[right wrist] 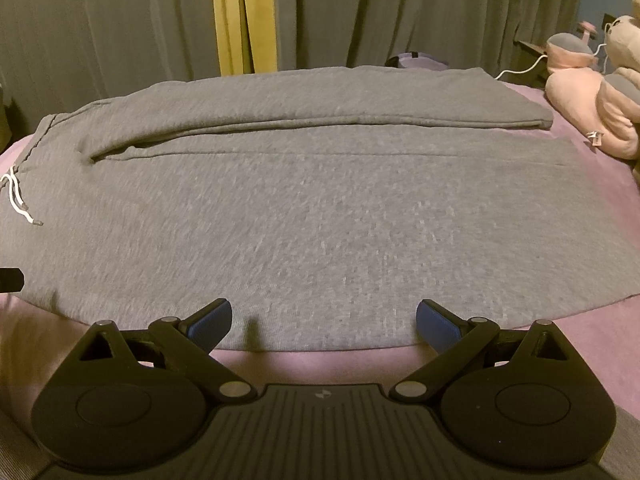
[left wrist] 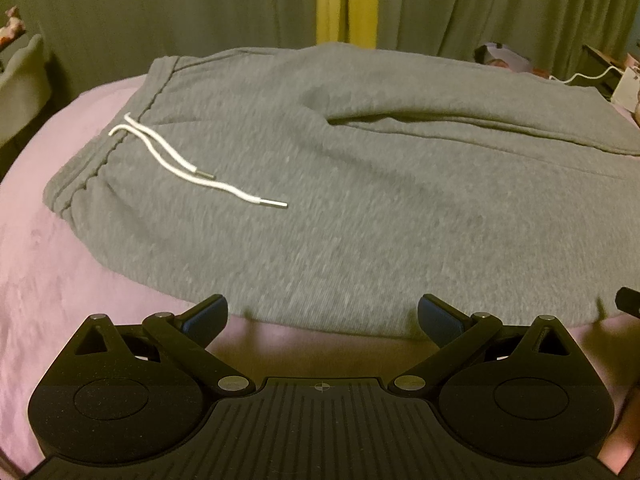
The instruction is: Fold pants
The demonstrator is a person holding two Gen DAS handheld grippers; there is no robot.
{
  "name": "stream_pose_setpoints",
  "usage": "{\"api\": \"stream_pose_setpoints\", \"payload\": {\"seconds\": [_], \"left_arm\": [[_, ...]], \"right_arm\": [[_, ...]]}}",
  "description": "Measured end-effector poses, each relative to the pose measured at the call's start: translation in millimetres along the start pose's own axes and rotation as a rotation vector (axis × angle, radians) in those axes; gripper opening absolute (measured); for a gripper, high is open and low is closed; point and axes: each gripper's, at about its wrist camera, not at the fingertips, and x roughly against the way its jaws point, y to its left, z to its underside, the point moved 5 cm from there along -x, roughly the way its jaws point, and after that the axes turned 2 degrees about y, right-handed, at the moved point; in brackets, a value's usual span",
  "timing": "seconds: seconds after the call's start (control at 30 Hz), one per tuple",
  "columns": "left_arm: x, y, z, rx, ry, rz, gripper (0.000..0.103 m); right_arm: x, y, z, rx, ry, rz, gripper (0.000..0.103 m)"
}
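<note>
Pants [right wrist: 320,216]: grey sweatpants, spread flat and lengthwise across a bed with a pink cover [left wrist: 48,264], waistband to the left, legs running off to the right, far leg lying against the near one along a long crease. Behind, grey curtains [right wrist: 400,12] with a yellow strip; at the far right, pink plush toys [right wrist: 592,92] off the cloth. Thick fleece by the look of it: soft, limp, moderately heavy, likely to sag and drag when lifted, not slippery, not fragile. Best taken at the near side edge, pinching both layers, one hold toward the waistband and one along the leg, so as to carry the near half over the far one without bunching. Left gripper [left wrist: 322,314]: jaws wide apart, empty, hovering just short of the near hem below the waist area. Right gripper [right wrist: 324,316]: likewise spread and empty, blue pads [right wrist: 212,322] just at the near edge of the leg. White drawstring [left wrist: 192,172] loose on top near the waistband, metal tips free; worth keeping clear of the fold.
</note>
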Motion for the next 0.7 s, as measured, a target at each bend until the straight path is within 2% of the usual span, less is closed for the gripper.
{"api": "stream_pose_setpoints", "payload": {"seconds": [0.7], "left_arm": [[-3.3,-3.4,-2.6,-0.014,0.022,-0.02,0.103]], "right_arm": [[-7.6,0.9,-1.0,-0.004,0.022,-0.03,0.099]]}}
